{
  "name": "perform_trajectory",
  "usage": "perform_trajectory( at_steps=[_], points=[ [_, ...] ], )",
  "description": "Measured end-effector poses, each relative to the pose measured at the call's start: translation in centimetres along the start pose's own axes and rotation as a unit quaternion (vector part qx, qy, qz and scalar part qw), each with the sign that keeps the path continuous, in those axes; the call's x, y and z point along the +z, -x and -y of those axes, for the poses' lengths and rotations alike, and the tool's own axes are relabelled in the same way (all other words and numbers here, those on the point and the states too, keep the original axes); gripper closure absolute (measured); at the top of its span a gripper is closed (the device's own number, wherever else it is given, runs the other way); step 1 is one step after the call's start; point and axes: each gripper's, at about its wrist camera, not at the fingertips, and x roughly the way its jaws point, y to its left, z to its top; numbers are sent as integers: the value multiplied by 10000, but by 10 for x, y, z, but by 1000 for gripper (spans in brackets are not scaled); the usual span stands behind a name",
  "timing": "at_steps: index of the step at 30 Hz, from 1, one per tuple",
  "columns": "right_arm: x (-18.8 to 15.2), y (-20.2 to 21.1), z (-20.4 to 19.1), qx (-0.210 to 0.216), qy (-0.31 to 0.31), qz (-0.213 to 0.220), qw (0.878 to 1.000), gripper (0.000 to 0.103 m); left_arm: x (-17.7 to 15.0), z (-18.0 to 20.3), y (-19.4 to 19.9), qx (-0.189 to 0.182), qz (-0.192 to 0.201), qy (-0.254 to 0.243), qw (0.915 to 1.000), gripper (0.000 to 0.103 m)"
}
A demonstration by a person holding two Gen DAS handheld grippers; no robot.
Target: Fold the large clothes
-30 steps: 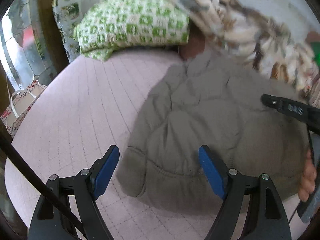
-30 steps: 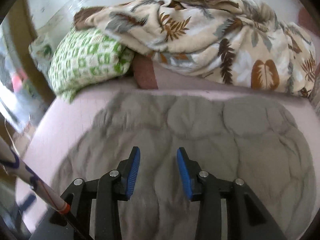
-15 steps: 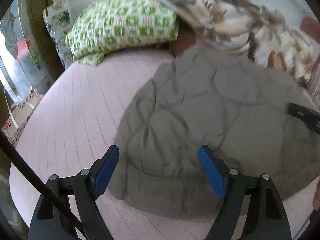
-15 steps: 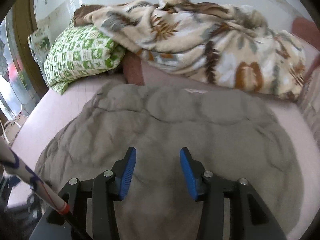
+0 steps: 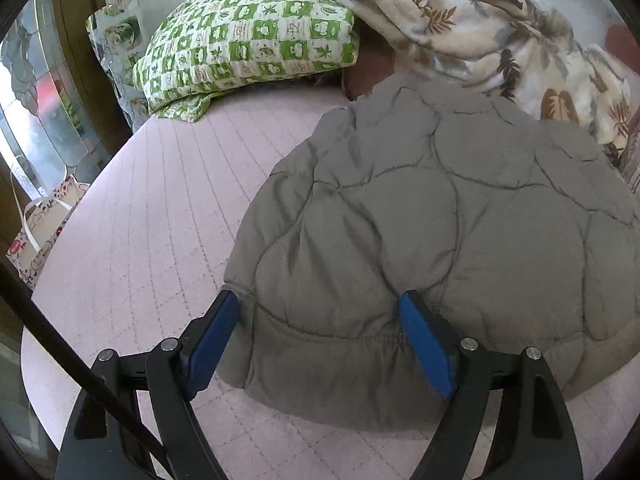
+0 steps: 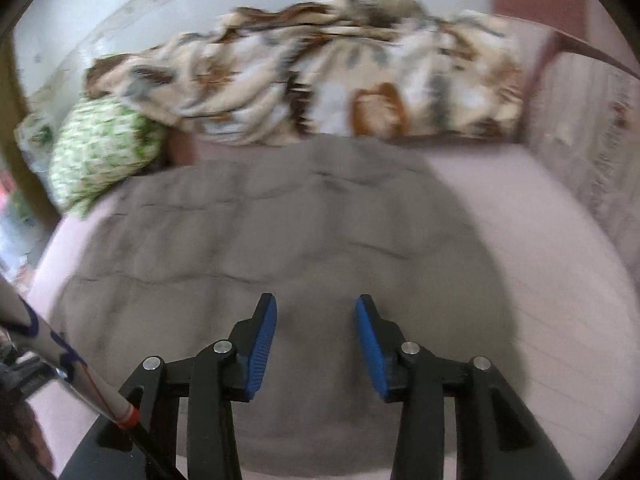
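Note:
A grey quilted puffer jacket (image 5: 432, 216) lies spread on the pink quilted bed (image 5: 152, 216). My left gripper (image 5: 320, 312) is open, its blue pads straddling the jacket's near left hem corner, with the cloth between them. In the right wrist view, which is blurred, the jacket (image 6: 280, 232) fills the middle. My right gripper (image 6: 316, 312) is open and empty, just above the jacket's near part.
A green-and-white checked pillow (image 5: 248, 44) and a leaf-print blanket (image 5: 500, 36) lie at the back by the wall. A patterned bag (image 5: 40, 232) stands on the floor left of the bed. Bare pink bed (image 6: 540, 240) shows right of the jacket.
My left gripper has moved forward, so the jacket's hem corner now lies between its pads. My right gripper has swung to the right and opened a little wider.

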Motion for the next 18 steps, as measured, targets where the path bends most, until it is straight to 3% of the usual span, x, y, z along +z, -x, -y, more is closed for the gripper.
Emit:
perform_trajectory(
  at_steps=[4, 9, 18],
  points=[
    [-8, -13, 27, 40, -308, -137, 9994, 56, 0, 0, 10, -69, 96, 22, 9999, 20],
    [-8, 8, 33, -82, -283, 44, 9996, 56, -6, -4, 19, -198, 141, 58, 9997, 20],
    [-22, -3, 41, -219, -258, 77, 9994, 56, -9, -2, 11, -157, 67, 15, 9999, 20]
  ],
)
